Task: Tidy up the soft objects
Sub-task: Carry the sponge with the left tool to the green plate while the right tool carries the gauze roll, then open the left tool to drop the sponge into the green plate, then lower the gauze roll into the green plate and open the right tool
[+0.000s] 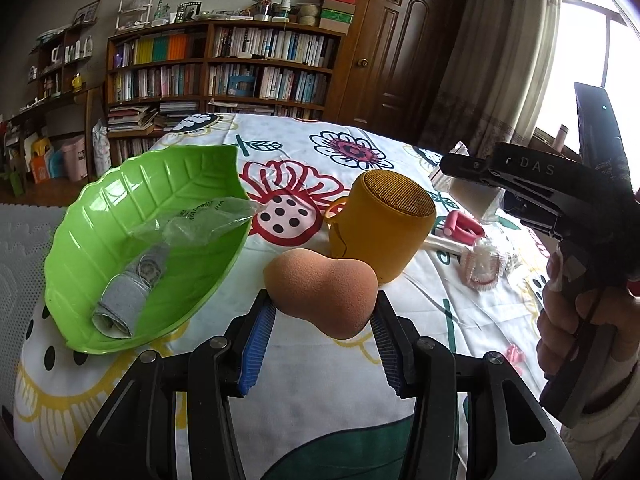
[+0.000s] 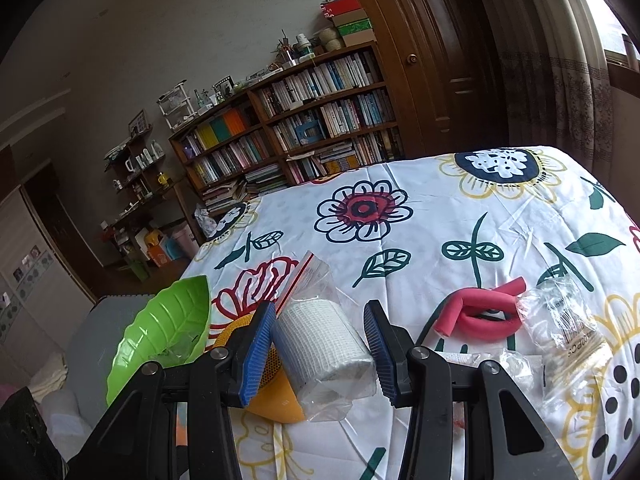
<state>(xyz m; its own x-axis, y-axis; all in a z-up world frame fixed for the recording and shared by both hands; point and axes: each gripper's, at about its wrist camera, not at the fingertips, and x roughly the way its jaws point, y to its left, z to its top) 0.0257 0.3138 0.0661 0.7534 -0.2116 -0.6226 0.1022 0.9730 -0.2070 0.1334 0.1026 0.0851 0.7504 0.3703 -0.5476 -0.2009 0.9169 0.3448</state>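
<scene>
Left wrist view: the left gripper (image 1: 322,312) grasps a peach-coloured, gourd-shaped makeup sponge (image 1: 320,294) — both blue ribbed pads (image 1: 258,344) press its flanks, and the sponge sits above a table covered by a flower-printed cloth (image 1: 400,156). Just beyond the sponge stands a mustard-yellow cylindrical speaker (image 1: 384,220) with a mesh top, tilted, its foot on the cloth. Toward the left edge of the table rests a green leaf-shaped bowl (image 1: 120,216), holding a rolled grey cloth strip (image 1: 128,300) and a crumpled clear plastic wrapper (image 1: 200,220). Toward the right edge lie a red foam roller (image 1: 464,226) and small clear-wrapped items, too blurred to identify. A hand (image 1: 568,320) at the far right holds the handle of the right gripper (image 1: 452,168); from this side it cannot be told how its jaws stand. Right wrist view: the right gripper (image 2: 324,334) has its jaws spread, a white bandage roll in a clear zip bag (image 2: 320,344) lying between them — the left pad seems to touch the bag, the right pad stands clear of it. Beneath the bag the yellow speaker (image 2: 276,404) shows, with the green bowl (image 2: 160,332) at the table's left edge. The red foam roller (image 2: 480,312) and a clear packet (image 2: 560,320) lie near the right edge. A bookshelf (image 2: 304,128) and brown door (image 2: 432,52) stand behind.
</scene>
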